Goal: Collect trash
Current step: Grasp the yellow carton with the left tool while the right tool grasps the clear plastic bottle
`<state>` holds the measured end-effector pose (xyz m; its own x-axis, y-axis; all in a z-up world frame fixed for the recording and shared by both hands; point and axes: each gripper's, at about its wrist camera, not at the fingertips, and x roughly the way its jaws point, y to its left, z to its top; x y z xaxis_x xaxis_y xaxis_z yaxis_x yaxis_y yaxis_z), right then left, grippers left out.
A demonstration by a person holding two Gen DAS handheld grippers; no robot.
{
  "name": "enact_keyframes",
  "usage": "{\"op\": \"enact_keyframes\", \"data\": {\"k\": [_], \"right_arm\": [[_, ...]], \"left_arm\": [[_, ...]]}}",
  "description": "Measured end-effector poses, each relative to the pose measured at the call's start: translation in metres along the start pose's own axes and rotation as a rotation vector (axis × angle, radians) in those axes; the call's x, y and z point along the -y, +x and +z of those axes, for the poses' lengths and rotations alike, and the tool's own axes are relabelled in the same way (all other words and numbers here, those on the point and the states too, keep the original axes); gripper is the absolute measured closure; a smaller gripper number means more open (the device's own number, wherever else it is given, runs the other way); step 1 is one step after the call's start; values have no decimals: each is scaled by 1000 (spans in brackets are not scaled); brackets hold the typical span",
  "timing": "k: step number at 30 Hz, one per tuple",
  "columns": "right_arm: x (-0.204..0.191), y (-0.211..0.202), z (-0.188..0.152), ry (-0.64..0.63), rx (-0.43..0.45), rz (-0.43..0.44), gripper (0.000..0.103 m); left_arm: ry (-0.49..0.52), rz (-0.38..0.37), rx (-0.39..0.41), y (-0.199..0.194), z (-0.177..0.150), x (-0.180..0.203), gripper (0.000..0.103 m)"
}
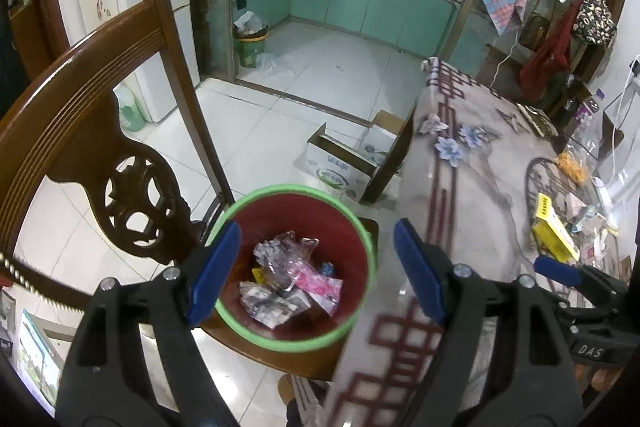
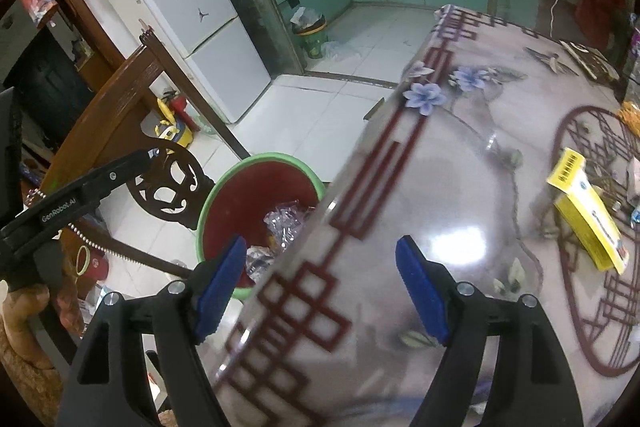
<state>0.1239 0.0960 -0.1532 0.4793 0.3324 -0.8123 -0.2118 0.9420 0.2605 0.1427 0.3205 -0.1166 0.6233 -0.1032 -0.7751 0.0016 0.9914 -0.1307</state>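
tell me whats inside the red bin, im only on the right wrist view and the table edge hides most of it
Observer: The left wrist view looks straight into the red bin: crumpled clear wrappers, a pink packet, all loose at the bottom.
Operator: is the left tool holding anything
Observer: No, the left tool is open and empty over the bin.
Operator: whats the bin standing on
Observer: On the wooden chair seat, beside the table.

Patterned table carries 1 yellow box; wooden chair seat holds 1 red bin
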Motion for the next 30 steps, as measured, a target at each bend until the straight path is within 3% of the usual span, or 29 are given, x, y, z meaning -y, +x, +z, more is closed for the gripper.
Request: {"op": "enact_keyframes", "data": {"k": [6,16,24,30], "right_arm": [[45,-39,-29,-18,4,-11,24],[160,-109,-78,49,14,-57,24],[224,-132,-102,102,3,-88,24],[279,-140,-94,184,41,-209,24]], "left_arm": [[-2,-11,9,-12,-21,59,27],[53,-89,-22,-21,-74,196,27],[59,-100,-70,-22,-97,245,27],[77,-102,-61,-22,-94,264,27]]}}
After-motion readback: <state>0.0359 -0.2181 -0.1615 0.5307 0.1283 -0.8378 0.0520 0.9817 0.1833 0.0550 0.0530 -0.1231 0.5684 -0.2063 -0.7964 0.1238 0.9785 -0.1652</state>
